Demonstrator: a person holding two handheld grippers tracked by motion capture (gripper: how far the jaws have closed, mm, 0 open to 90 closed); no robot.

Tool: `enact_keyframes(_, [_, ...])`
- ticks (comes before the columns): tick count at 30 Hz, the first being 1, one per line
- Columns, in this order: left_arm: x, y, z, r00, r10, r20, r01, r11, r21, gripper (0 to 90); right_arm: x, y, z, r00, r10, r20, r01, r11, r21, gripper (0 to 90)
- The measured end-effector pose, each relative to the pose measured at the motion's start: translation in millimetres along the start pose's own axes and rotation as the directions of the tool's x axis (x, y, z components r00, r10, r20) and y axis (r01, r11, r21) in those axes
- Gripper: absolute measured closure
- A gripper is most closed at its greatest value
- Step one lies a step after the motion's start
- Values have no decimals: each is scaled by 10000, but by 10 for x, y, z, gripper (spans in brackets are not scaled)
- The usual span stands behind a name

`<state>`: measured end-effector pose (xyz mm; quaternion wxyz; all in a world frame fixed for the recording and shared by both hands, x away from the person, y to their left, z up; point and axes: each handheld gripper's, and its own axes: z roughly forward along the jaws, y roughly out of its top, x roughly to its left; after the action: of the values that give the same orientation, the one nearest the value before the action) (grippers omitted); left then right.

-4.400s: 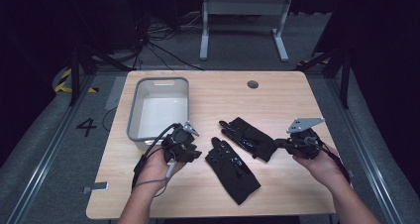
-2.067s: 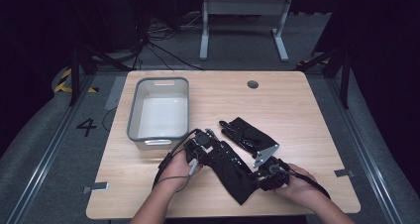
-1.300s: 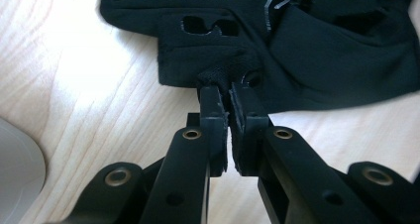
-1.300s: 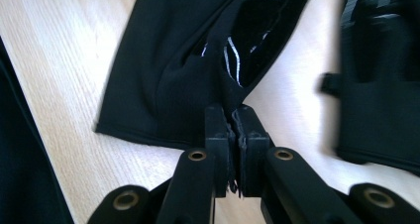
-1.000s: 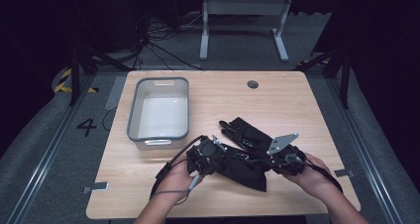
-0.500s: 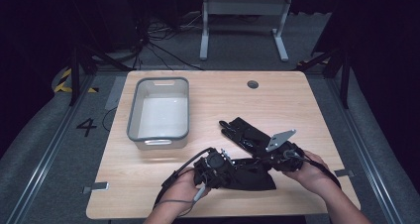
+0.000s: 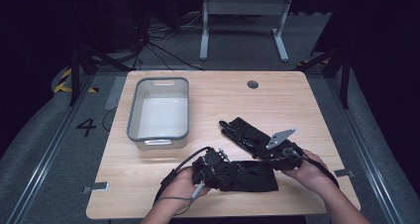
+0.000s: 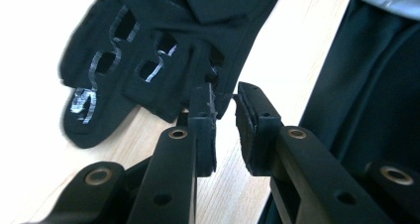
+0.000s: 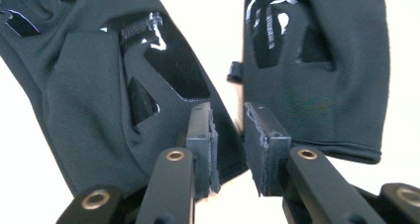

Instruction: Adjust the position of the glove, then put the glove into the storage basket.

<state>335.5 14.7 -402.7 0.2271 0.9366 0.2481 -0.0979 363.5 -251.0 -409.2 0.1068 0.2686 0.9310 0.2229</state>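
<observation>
Two black gloves lie on the wooden table. The near glove lies flat and crosswise by the front edge; the far glove lies at a slant behind it. My left gripper is at the near glove's left end and my right gripper at its right end. In the left gripper view the jaws have just been opening; a narrow gap shows, with the edge of a silver-printed glove at their tips, not pressed. In the right gripper view the jaws have also been opening, standing apart between one glove's cuff and the other glove.
An empty grey bin stands at the table's left rear. A round cable hole sits near the back edge. Black fabric covers the right side of the left gripper view. Metal stand legs rise on the floor beyond the table.
The near glove, held up between both grippers a second ago, now lies flat along the front edge. Both grippers' jaws have opened and released it; the hands barely shifted.
</observation>
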Motion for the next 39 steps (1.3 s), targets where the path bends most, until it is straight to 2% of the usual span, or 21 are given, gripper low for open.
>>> enact_keyframes(1, [13,-10,-62,9999,-84,-125,81,9997,-215,762,-5,-3,-26,10000,34,85,-33,9999,-98,735])
enact_keyframes(3, [26,-19,-93,9998,-126,-176,120,9993,-342,755,-11,-4,-42,9999,104,70,-102,9998,-169,735])
enact_keyframes(5, [58,-43,-145,9985,-365,-416,340,9977,-582,746,-39,-12,-98,9997,247,63,-244,9988,-428,736])
enact_keyframes(11, [124,-83,-244,9941,-646,-871,555,9932,-1026,720,-86,-18,-188,9982,589,-108,-596,9941,-906,735])
enact_keyframes(17, [214,-110,-357,9863,-909,-1374,656,9817,-1785,702,-138,-53,-271,9910,1309,-279,-1337,9799,-1484,731])
enact_keyframes(22, [263,-127,-382,9830,-947,-1570,645,9802,-1872,681,-182,-91,-313,9873,1535,-398,-1581,9724,-1714,732])
enact_keyframes(24, [282,-144,-381,9823,-696,-1739,348,9800,-1957,679,-214,-113,-343,9835,1747,-467,-1804,9662,-1842,738])
enact_keyframes(28, [316,-161,-395,9832,-698,-1687,349,9789,-2014,673,-237,-120,-377,9803,1905,-527,-1972,9605,-1965,746])
enact_keyframes(39, [373,-232,-481,9802,-754,-1830,332,9740,-2240,643,-261,-116,-418,9784,1997,-539,-2066,9567,-2050,791])
